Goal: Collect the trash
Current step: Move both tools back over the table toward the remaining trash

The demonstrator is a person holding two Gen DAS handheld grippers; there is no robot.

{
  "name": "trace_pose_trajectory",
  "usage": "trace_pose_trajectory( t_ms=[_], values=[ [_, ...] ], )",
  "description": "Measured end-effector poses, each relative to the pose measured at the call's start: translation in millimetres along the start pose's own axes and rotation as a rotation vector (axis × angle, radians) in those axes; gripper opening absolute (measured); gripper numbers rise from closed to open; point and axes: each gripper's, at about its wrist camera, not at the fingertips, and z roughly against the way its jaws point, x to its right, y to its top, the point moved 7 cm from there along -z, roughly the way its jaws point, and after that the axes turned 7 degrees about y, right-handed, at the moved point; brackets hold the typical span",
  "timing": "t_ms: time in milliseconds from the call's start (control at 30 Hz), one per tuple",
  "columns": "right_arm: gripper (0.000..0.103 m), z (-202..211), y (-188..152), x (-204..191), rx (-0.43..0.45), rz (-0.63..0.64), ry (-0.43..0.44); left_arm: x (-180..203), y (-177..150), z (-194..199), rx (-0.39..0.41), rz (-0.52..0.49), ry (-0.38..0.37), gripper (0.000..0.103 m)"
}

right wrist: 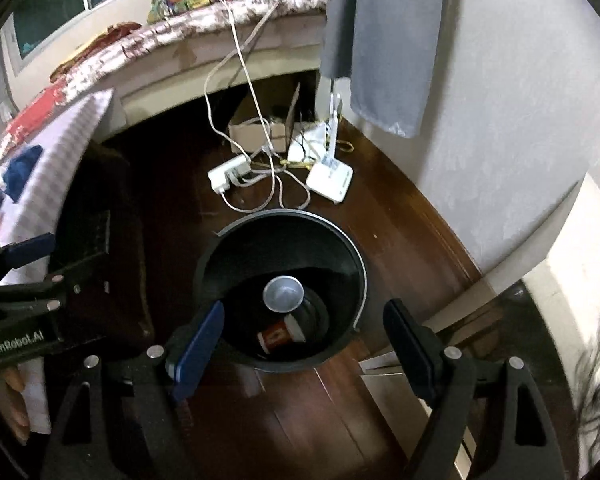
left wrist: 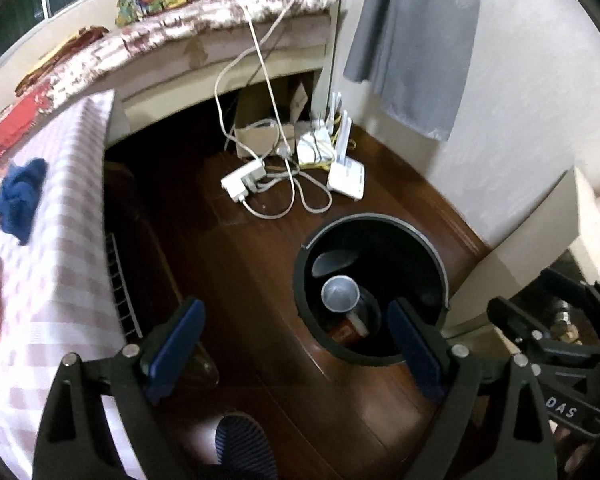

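Observation:
A black round trash bin (left wrist: 364, 218) stands on the dark wooden floor. Inside it lie a can with a silver end (left wrist: 340, 294) and an orange-red cup (left wrist: 346, 330). My left gripper (left wrist: 296, 346) hangs above the floor just left of the bin, open, with nothing between its blue pads (left wrist: 176, 348). In the right wrist view the bin (right wrist: 288, 213) lies straight below, with the can (right wrist: 283, 294) and the cup (right wrist: 278, 334) in it. My right gripper (right wrist: 304, 348) is open and empty over the bin's near rim.
A table with a checked cloth (left wrist: 60, 260) stands at the left, a blue cloth (left wrist: 20, 196) on it. A power strip (left wrist: 244, 180), cables and a white router (left wrist: 346, 178) lie on the floor beyond the bin. A grey garment (left wrist: 416, 40) hangs on the wall. Pale furniture (left wrist: 540, 240) stands right.

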Motion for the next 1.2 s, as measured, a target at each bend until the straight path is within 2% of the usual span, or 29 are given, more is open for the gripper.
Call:
trace_pose_trajectory(
  t_ms=[167, 333, 500, 700, 933, 1067, 1200],
  values=[
    [0.083, 24.1, 11.9, -28.1, 0.026, 0.005, 0.037, -19.2, 7.6, 32.2, 0.066, 0.001, 0.008, 0.094],
    [0.083, 46.9, 27.1, -62.7, 0.079, 0.061, 0.046, -47.4, 8.1, 57.8, 0.100, 0.042, 0.004, 0.094],
    [0.083, 63.6, 42.0, -101.7, 0.117, 0.136, 0.078, -93.4, 2.6, 81.3, 0.142, 0.092, 0.031, 0.094],
    [0.083, 68.5, 53.3, -170.6, 0.118, 0.223, 0.213, -162.3, -13.8, 99.6, 0.180, 0.183, 0.071, 0.094],
    [0.083, 59.1, 58.3, -255.4, 0.091, 0.344, 0.302, -253.2, -42.8, 115.9, 0.215, 0.310, 0.207, 0.094],
    [0.083, 62.8, 55.0, -303.8, 0.086, 0.403, 0.394, -296.1, -65.0, 112.3, 0.179, 0.360, 0.260, 0.094],
    [0.084, 61.3, 55.4, -348.5, 0.087, 0.490, 0.399, -340.0, -83.8, 106.3, 0.161, 0.406, 0.348, 0.093]
  ],
)
